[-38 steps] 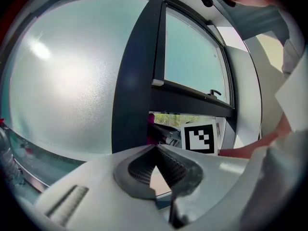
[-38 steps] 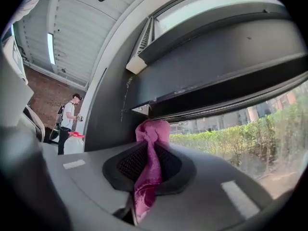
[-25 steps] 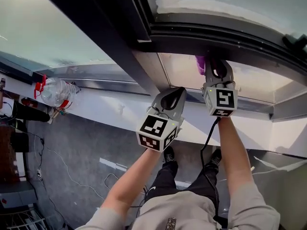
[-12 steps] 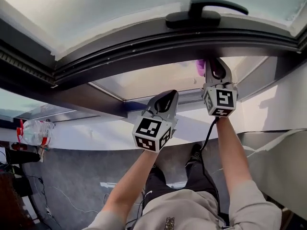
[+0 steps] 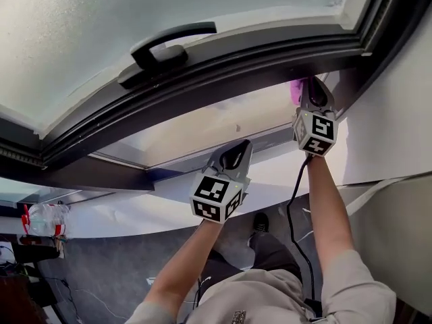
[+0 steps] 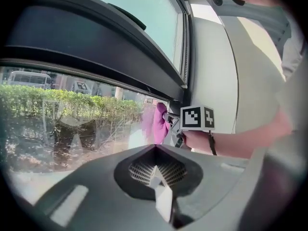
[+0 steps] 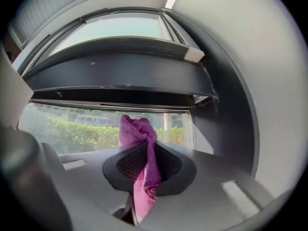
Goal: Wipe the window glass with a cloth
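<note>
The right hand-held gripper [image 7: 143, 158] is clamped on the purple cloth [image 7: 137, 129], up at the window glass [image 5: 202, 123] near its right corner — the left hand-held gripper [image 6: 155, 172] hangs lower left, jaws together, empty.

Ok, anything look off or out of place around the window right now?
Nothing wrong at the window: the purple cloth sits clamped in the right gripper, the left gripper is shut and empty. Only a plastic bottle lying on its side on the sill, far left, looks stray.

Head view: cloth [image 5: 295, 90] mostly hidden behind R gripper [image 5: 309, 86]; bottle [image 5: 46, 218] far left blurry, no detail.
</note>
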A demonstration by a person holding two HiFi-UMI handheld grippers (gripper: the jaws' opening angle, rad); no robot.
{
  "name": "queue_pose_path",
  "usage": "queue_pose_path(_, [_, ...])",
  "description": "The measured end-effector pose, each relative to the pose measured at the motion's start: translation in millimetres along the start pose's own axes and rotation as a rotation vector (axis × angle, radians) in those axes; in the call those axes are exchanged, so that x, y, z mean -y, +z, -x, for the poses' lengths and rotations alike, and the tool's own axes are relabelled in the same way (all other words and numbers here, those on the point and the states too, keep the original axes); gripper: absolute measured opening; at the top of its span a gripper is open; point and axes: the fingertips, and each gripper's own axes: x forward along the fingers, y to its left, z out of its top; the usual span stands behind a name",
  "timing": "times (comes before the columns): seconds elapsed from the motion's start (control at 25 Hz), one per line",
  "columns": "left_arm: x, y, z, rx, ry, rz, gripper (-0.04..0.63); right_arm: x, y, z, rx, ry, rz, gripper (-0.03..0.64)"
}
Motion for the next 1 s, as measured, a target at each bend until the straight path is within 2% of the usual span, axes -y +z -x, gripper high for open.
queue_pose_path(0.16, [11,1,-8,-0.020,-0.002,-0.018,0.002,46,-5,-3,-0.023,-0.182,-0.055,0.065])
queue_pose_path(0.36, [1,-11,1,-0.046,0.032,-0.007,0.002,73,-11,-1,-0.078,-0.432,-0.012,0.064])
queue_pose_path(0.44, [-7,-15,7,-0.049,0.045,0.001,0.002,80,-15,1,-0.115,-0.512,0.002,0.064])
queue_pose_path(0.52, [-19,-18,17,-0.043,0.065,0.009,0.002,82,-20,5,-0.143,-0.553,-0.008,0.064])
queue_pose_path(0.6, [-35,-21,31,-0.033,0.089,0.018,0.002,72,-20,13,-0.135,-0.531,-0.013,0.064])
queue_pose_path(0.72, [-63,-28,56,-0.024,0.119,0.030,0.002,30,-18,31,-0.097,-0.418,0.013,0.064])
queue_pose_path(0.84, [-93,-36,90,-0.012,0.153,0.044,0.002,-40,-19,48,-0.086,-0.265,0.042,0.064])
queue_pose_path(1.0, [-134,-51,142,-0.006,0.204,0.058,0.002,-148,-28,69,-0.095,-0.080,0.016,0.064])
